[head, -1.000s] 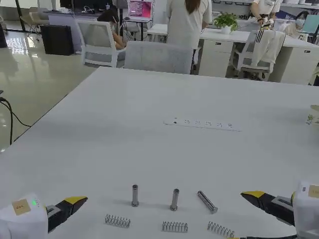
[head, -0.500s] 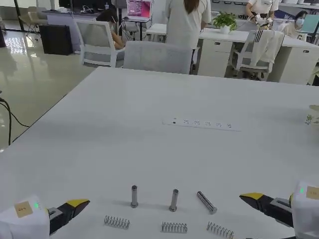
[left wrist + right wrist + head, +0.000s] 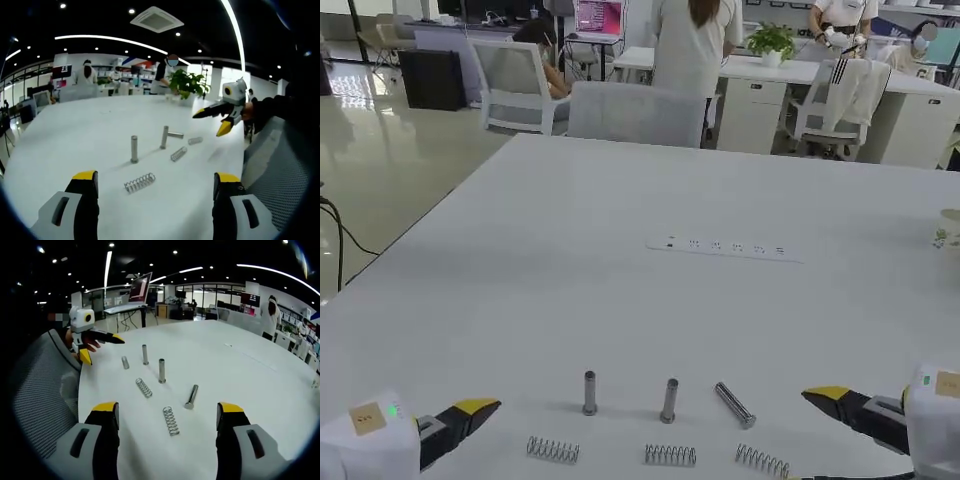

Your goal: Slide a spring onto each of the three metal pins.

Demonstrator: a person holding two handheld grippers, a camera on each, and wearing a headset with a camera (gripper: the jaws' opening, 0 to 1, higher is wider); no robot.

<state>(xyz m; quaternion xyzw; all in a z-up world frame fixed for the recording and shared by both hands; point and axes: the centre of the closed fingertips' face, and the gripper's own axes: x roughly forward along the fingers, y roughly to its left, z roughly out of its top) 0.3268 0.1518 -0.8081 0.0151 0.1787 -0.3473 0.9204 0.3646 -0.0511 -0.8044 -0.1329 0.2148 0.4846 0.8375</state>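
Left tongs point(image 3: 156, 178): jaws spread wide, nothing between them, held low over the near left edge of the white surface point(image 3: 620, 200). Right tongs point(image 3: 168, 408): also wide open and empty, at the near right edge. Both are apart from the parts, which lie between them.

Pins, head view, in one row:
- left pin point(image 3: 590, 392): upright
- middle pin point(image 3: 669, 399): upright
- right pin point(image 3: 734, 405): on its side, lying at an angle

Springs, all flat on the surface, in a second row nearer the person:
- left spring point(image 3: 553, 450)
- middle spring point(image 3: 671, 455)
- right spring point(image 3: 762, 461)

Each spring lies just in front of a pin and apart from it. All three pins are bare.

A power strip point(image 3: 725, 247) lies farther back on the surface, well apart from the parts. In the left gripper view the right tongs show beyond the pins with jaws parted.
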